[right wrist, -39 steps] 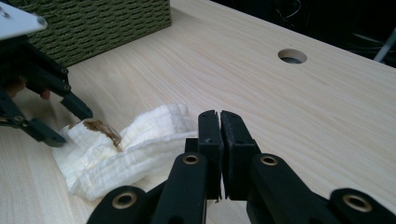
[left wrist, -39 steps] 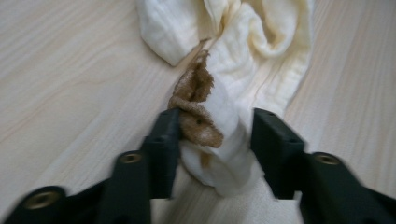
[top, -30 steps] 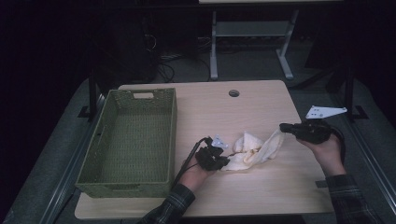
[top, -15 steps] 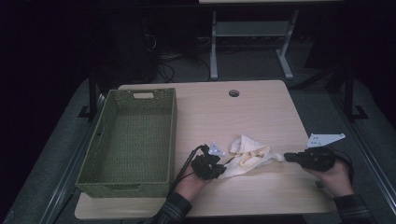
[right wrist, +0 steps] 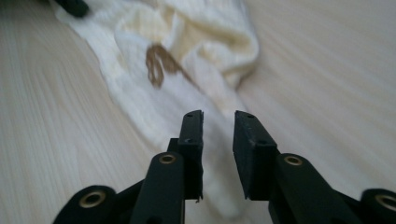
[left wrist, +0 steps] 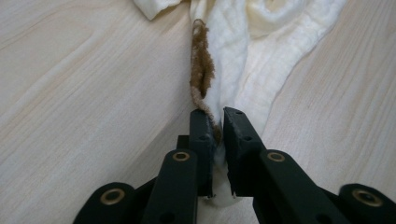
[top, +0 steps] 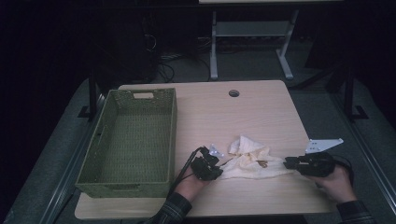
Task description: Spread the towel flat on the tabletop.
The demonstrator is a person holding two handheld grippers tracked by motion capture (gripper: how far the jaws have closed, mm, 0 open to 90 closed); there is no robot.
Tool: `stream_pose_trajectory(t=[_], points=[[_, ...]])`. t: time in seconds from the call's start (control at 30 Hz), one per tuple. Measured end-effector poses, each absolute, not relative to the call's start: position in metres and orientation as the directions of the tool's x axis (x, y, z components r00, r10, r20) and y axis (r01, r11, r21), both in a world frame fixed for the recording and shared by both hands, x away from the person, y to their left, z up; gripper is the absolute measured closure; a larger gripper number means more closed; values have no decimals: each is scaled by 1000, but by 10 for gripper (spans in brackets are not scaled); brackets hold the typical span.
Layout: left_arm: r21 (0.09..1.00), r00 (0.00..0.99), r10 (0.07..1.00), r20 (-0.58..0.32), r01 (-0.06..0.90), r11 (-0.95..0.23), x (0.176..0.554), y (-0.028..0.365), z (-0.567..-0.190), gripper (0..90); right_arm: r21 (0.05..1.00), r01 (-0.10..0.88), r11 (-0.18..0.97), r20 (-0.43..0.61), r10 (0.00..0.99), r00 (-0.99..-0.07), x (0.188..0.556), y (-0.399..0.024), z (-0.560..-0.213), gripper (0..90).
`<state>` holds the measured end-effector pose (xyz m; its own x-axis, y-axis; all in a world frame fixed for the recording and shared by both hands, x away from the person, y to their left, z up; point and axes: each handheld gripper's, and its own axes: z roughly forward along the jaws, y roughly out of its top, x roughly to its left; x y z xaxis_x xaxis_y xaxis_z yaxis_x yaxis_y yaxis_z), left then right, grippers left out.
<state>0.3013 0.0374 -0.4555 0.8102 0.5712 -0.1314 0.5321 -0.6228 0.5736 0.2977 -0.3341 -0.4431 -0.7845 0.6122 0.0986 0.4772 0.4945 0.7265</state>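
No readable text, labels, brands, numbers or signs anywhere

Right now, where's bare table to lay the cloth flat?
Bare wood lies between the cable hole and the cloth, and along the table right edge. The green basket takes the left side. It is crowded near the front, by both grippers.
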Motion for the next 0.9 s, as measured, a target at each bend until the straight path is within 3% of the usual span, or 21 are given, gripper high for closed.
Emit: stream_pose_trajectory(t=[0.2,0.4,0.9], points=[[581,812,572,-119,524,-623,301,37,-455,662,769,430,474,105,570,-815,314,-313,-430,710],[620,801,587,-121,522,-585,302,37,-452,575,772,397,497,94,528,-844,329,-283,-427,710],[636,819,565,-97,488,-598,306,32,-453,593,770,337,542,74,448,-891,361,-215,-425,689]])
